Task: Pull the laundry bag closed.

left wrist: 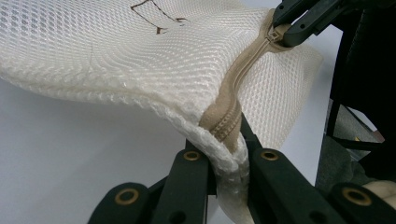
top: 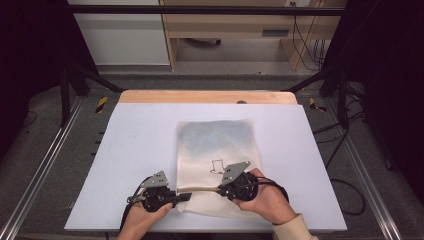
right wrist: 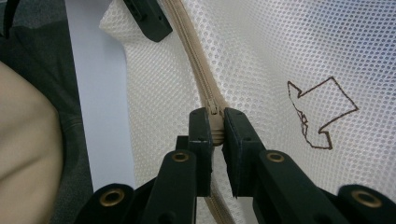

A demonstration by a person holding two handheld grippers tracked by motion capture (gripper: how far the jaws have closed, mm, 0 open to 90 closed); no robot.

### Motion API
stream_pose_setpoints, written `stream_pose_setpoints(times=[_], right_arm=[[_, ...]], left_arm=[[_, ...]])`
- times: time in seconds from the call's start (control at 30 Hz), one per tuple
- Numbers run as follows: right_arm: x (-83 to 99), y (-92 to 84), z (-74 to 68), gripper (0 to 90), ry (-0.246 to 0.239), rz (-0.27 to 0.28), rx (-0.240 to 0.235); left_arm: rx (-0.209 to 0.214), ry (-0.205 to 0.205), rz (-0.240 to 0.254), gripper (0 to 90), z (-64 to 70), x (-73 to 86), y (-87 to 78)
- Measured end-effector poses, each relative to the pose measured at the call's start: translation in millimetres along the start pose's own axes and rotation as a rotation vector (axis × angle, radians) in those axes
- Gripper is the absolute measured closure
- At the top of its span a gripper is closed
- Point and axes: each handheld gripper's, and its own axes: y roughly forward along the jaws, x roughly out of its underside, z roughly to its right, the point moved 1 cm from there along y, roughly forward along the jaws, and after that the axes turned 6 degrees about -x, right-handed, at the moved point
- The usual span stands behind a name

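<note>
Mesh bag (top: 216, 150), cream-coloured, lies flat on the pale bench (top: 135, 150), its near edge at the front of the bench between the two hands. A tan zipper (left wrist: 232, 88) runs along that near edge.

Left gripper (top: 182, 196), held in the left hand (top: 150, 212), sits at the bag's near left corner. In the left gripper view its jaws are clamped on the corner, with the end of the zipper and the folded mesh pinched between them, and the corner is raised off the bench.

Right gripper (top: 222, 189), held in the right hand (top: 260, 197), is just to the right along the same edge. In the right gripper view (right wrist: 215, 126) its jaws are closed on the zipper, with the slider (right wrist: 213, 108) showing just above the tips. The zipper teeth beyond the slider appear joined. The same grip shows from the left gripper view (left wrist: 287, 32), farther along the zipper.

A dark outline drawing (right wrist: 320, 114) is stitched or printed on the upper face of the bag, beyond the right gripper. The far half of the bag looks faintly grey-blue through the mesh; what causes this cannot be told.

Beyond the bench stand a wooden cabinet (top: 235, 25) and a white panel (top: 122, 37), with black cables (top: 310, 45) hanging at the right.
</note>
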Motion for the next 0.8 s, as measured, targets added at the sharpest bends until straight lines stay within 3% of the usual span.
stream_pose_setpoints(times=[0.8], right_arm=[[3.8,0.5,0.0,82.3,0.006,0.003,0.001]], left_arm=[[-0.008,0.009,-0.005,86.7,-0.4,0.4,0.2]])
